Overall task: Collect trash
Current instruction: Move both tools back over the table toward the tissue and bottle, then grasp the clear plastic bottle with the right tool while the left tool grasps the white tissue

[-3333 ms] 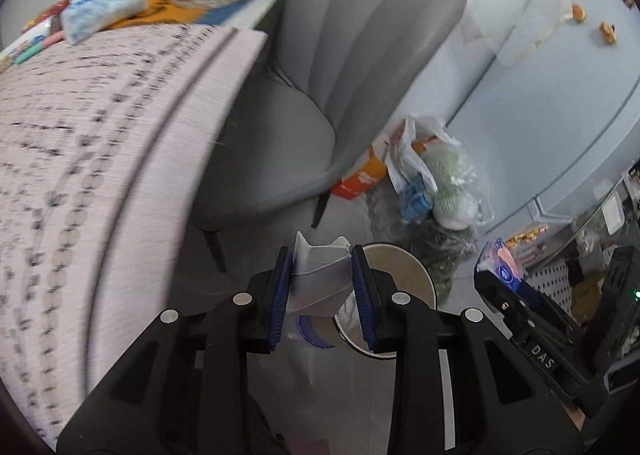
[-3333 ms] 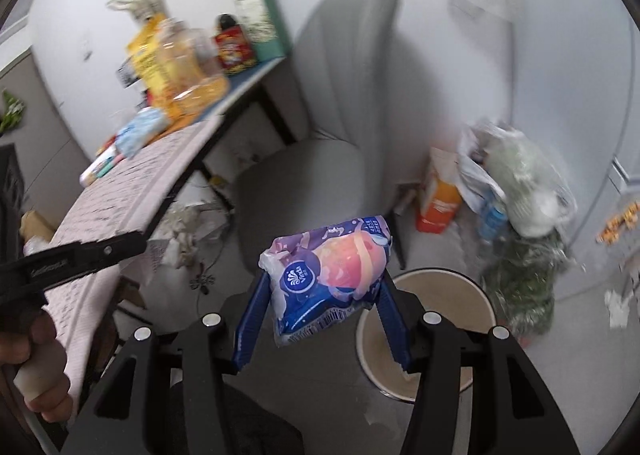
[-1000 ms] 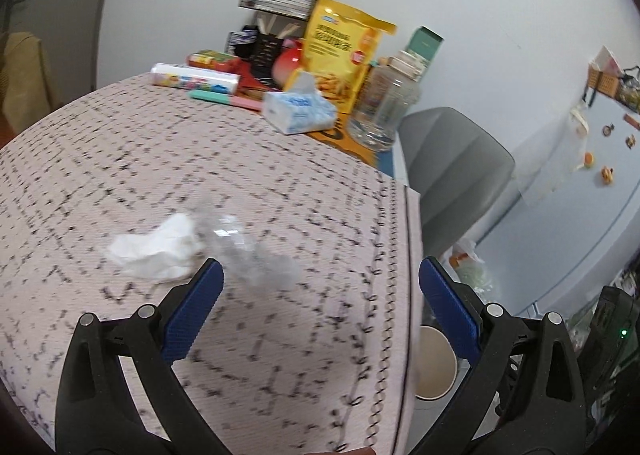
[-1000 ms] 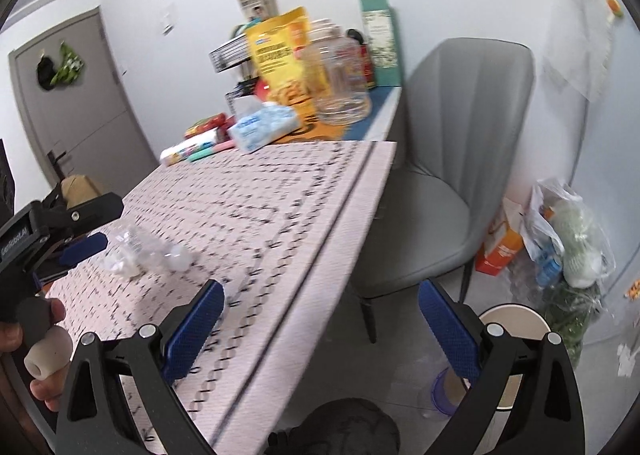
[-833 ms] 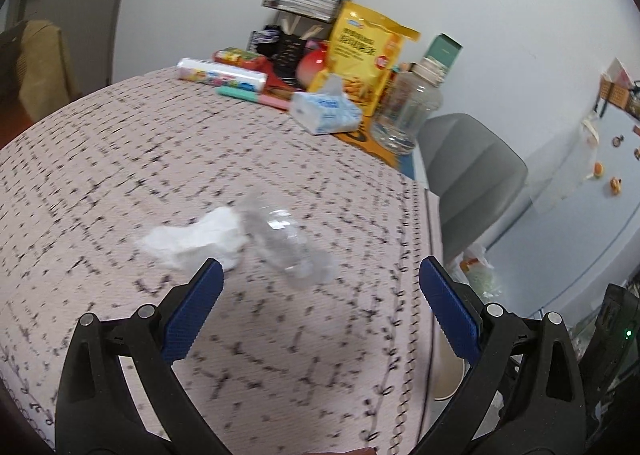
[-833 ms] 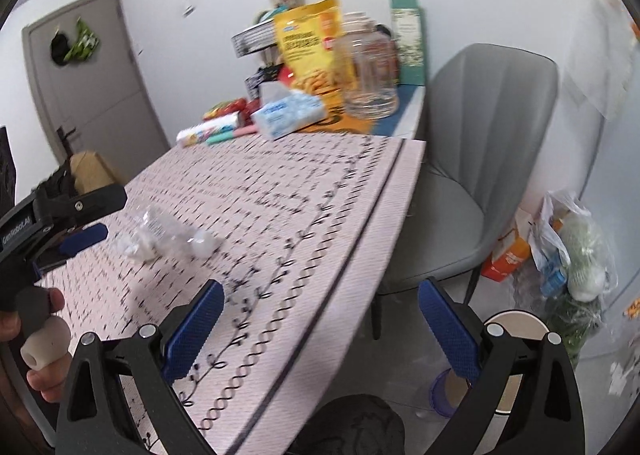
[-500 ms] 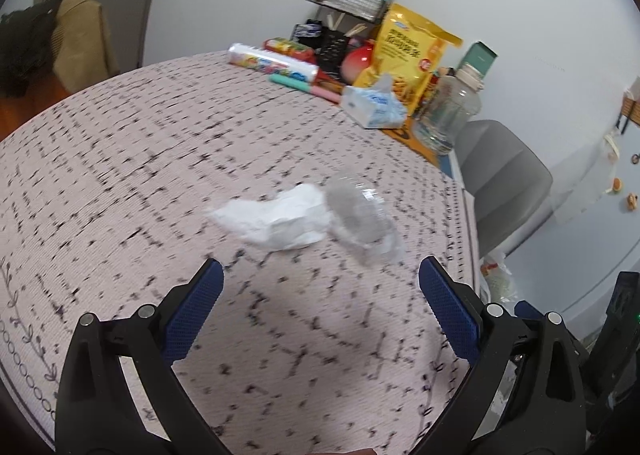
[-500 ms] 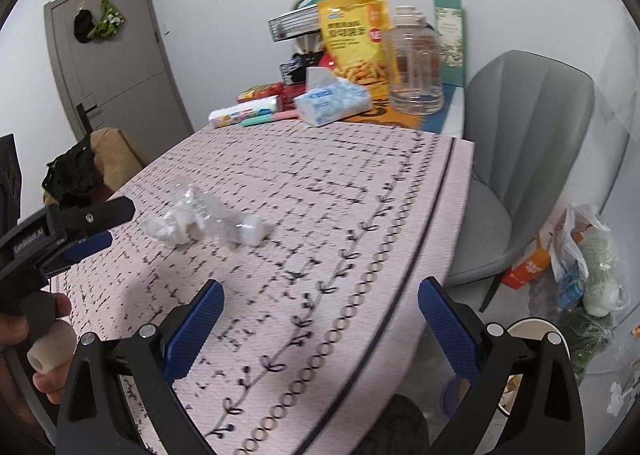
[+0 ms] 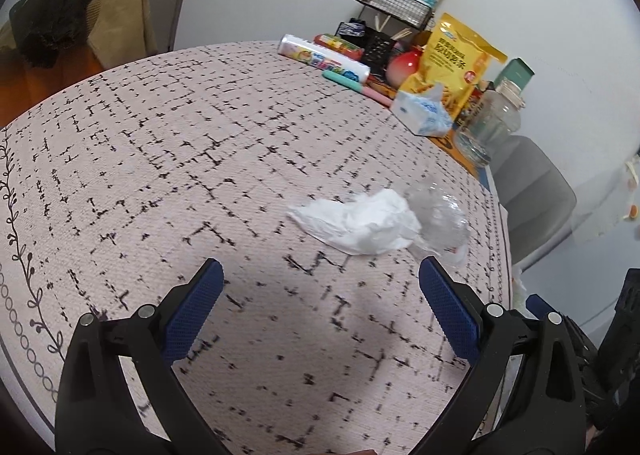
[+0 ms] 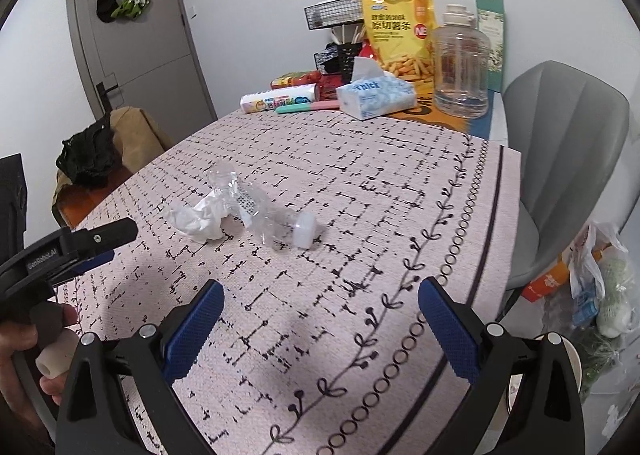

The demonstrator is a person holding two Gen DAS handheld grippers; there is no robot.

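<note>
The surface (image 10: 360, 195) carries a pink patterned cloth. A crumpled tissue (image 10: 198, 219) lies touching a crushed clear bottle (image 10: 260, 215) mid-cloth. A tissue pack (image 10: 376, 95) and clear jug (image 10: 460, 71) stand at the far end.

Left wrist view: fisheye, looks forward between wide-spread fingers of left hand-held gripper (image 9: 319, 309), low over tabletop (image 9: 168, 159), facing far wall. Right wrist view: fisheye, set higher over tabletop near edge, right hand-held gripper (image 10: 320, 319) fingers framing view, facing door (image 10: 136, 35) and wall. Shared: crumpled tissue (image 9: 356, 223) touching crushed plastic bottle (image 9: 438, 221), tissue box (image 9: 420, 115), yellow snack bag (image 9: 456, 63), grey chair (image 9: 532, 199). Left hand-held gripper shows at right view's left edge.
</note>
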